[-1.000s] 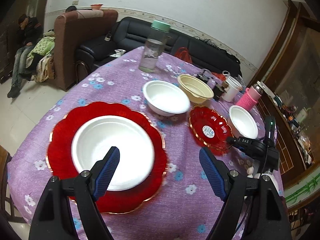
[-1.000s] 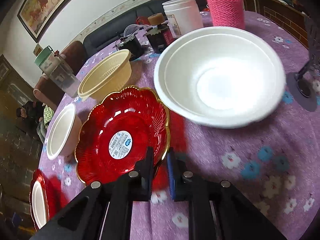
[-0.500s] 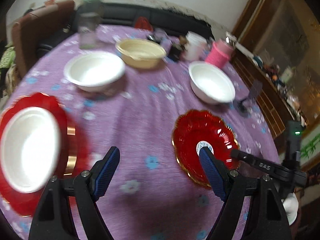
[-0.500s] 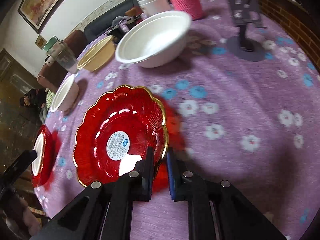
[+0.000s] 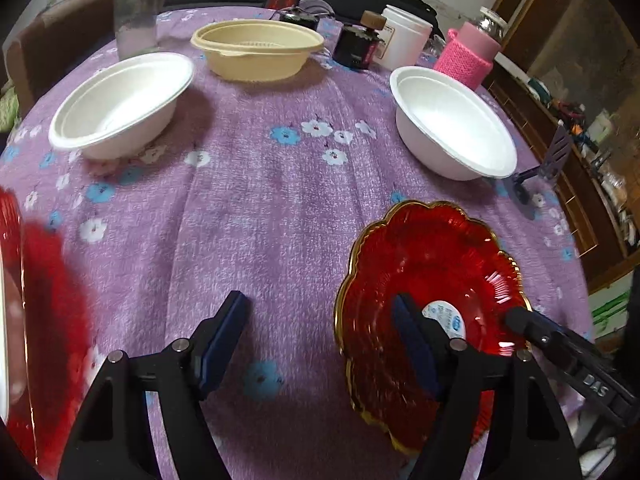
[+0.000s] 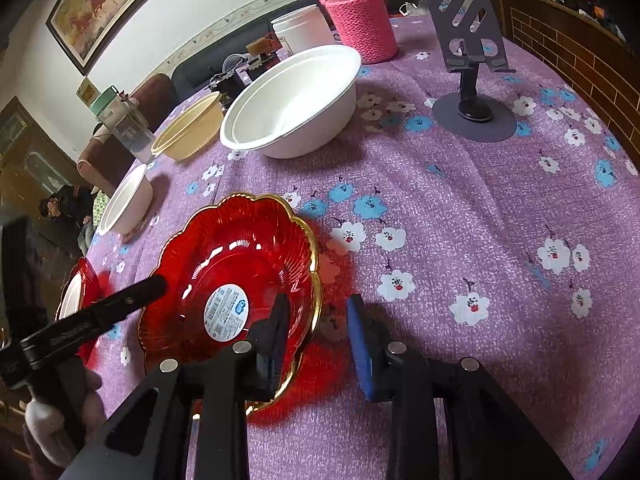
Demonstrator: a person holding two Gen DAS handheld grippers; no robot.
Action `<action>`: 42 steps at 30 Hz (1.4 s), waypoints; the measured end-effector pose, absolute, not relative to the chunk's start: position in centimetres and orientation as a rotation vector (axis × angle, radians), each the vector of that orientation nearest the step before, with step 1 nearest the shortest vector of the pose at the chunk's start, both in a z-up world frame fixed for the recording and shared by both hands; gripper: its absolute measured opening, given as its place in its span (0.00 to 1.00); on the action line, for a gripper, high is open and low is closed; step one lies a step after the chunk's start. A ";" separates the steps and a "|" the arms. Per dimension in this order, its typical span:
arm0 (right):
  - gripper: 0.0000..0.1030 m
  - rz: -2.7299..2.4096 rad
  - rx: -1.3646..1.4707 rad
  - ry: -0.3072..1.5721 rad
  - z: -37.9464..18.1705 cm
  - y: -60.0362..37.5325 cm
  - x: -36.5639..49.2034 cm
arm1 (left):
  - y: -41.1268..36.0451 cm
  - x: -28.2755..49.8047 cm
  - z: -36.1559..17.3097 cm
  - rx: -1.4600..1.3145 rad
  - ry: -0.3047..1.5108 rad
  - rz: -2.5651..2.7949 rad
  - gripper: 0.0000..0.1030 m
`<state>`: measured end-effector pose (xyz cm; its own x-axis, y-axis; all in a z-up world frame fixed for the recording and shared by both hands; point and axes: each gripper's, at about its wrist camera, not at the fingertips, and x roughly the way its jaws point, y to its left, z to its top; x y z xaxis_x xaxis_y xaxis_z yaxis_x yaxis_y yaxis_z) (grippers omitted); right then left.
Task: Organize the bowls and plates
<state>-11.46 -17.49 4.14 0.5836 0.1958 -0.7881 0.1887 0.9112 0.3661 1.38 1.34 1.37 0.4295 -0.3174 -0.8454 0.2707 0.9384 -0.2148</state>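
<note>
A small red scalloped plate [image 6: 232, 280] with a gold rim lies on the purple flowered tablecloth; it also shows in the left wrist view [image 5: 432, 280]. My right gripper [image 6: 318, 332] is open, its jaws astride the plate's near rim without pinching it. My left gripper [image 5: 320, 332] is open, its right finger over the plate's left part. A white bowl [image 6: 292, 104] sits beyond the plate. A second white bowl [image 5: 120, 100] and a beige bowl [image 5: 256, 50] sit further back. A large red plate [image 6: 76, 292] holding a white bowl lies at the far left.
A grey phone stand [image 6: 472, 64] stands at the right. A pink knitted flask [image 6: 360, 16], a white jar [image 6: 300, 34], a dark bottle [image 5: 358, 44] and a clear water bottle [image 6: 124, 124] stand along the back. The table edge is near on the right.
My right gripper has let go of the small red plate and opened. The plate has come nearer the front of the table. My left gripper has swung right, away from the large red plate.
</note>
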 end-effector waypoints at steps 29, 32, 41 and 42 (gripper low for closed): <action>0.14 0.064 0.303 0.807 9.5 -11.1 -12.7 | 5.2 -3.7 7.3 -0.072 0.884 -0.317 0.24; 0.14 0.126 0.264 0.795 10.7 -7.9 -12.0 | 8.7 -4.4 8.6 -0.102 0.855 -0.272 0.24; 0.15 0.355 0.174 0.791 12.1 4.5 -8.5 | 21.0 -5.1 11.0 -0.178 0.783 -0.045 0.24; 0.16 0.371 0.166 0.792 12.0 5.6 -8.1 | 22.5 -5.0 11.0 -0.185 0.780 -0.007 0.24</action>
<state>-8.14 5.57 12.01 0.6424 0.3852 -0.6626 -0.2619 0.9228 0.2826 -4.96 22.54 11.04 0.7120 -0.0746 -0.6982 -0.0618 0.9838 -0.1682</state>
